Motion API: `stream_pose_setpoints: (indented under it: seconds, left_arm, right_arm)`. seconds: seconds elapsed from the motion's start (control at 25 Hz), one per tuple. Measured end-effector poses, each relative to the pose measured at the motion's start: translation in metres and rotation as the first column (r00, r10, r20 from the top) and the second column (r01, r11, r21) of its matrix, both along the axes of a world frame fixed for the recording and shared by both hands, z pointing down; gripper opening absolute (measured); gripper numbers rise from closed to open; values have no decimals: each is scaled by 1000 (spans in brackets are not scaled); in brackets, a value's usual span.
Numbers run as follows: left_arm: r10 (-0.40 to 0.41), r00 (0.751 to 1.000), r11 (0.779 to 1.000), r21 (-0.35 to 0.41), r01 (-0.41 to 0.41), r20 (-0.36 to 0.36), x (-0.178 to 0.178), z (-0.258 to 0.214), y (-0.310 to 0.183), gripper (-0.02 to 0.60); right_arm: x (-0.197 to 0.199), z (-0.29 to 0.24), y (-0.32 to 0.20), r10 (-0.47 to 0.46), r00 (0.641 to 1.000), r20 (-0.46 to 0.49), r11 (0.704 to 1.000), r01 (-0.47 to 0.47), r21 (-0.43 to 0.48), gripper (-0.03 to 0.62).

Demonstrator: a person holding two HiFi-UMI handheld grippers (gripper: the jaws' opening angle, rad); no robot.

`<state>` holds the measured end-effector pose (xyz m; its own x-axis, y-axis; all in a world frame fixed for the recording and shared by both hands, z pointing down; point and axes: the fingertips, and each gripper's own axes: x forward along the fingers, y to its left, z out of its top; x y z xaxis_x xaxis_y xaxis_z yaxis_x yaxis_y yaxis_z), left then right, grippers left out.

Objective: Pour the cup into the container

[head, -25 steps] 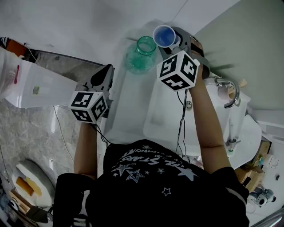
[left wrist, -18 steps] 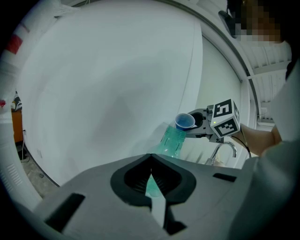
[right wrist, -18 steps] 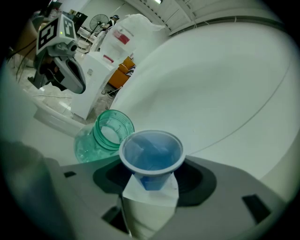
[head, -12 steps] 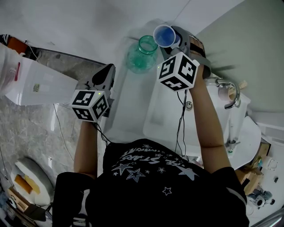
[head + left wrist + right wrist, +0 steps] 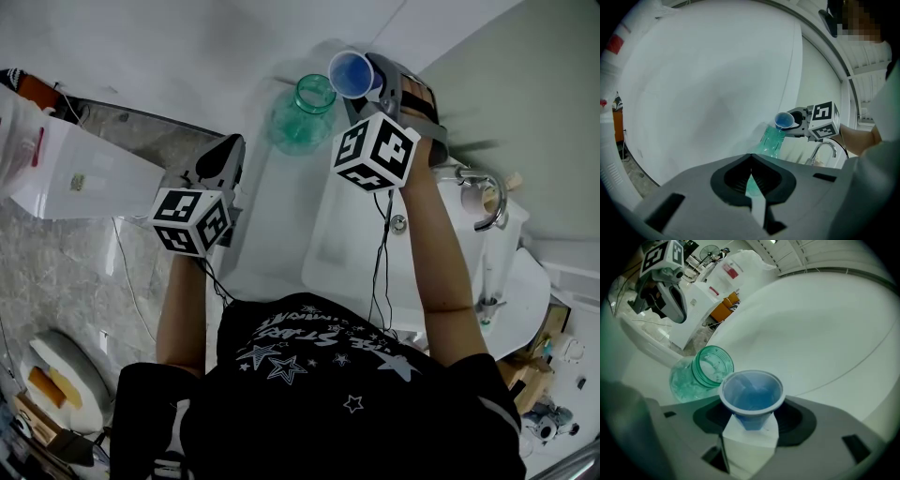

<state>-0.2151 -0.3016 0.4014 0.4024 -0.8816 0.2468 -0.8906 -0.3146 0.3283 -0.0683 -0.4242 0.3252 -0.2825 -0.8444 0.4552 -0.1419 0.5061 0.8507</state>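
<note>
Closest in, the person's black shirt (image 5: 319, 375) carries white stars and a curved line of white lettering, too warped to read. Past it, the marker cube on each gripper shows black-and-white squares. The left gripper (image 5: 750, 157) hangs at the left edge of the white table (image 5: 281, 216), its jaws together and empty, aimed toward the jar. The right gripper (image 5: 751, 420) has its jaws clamped on the narrow base of the blue cup (image 5: 751, 394). The cup is tipped: its long axis slants, base in the jaws, open mouth turned up and toward the left gripper, rim just beside and above the mouth of the green glass jar (image 5: 701, 373). The jar stands on the table, mouth up, and the way from cup rim to jar mouth is open. A curved tap (image 5: 489, 192) stands to the right, well apart. To the left a white box (image 5: 84, 178) bears a small label, too small to read. Behind it all is a plain white wall (image 5: 187, 56)
</note>
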Motion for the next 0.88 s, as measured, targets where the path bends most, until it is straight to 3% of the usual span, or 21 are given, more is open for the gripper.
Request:
stream_pose_setpoints:
  seconds: [0.6,0.88]
  left_arm:
    - [-14,1000,1000,18,15,-5,-1,-5,10,11]
    - [-14,1000,1000,17,14,3,0,-5,16,10]
  right_arm:
    - [-4,-7,3,-13,999,-42,997,16,74,274]
    - [-5,-7,8,6,993,118,1000,-4,-18,276]
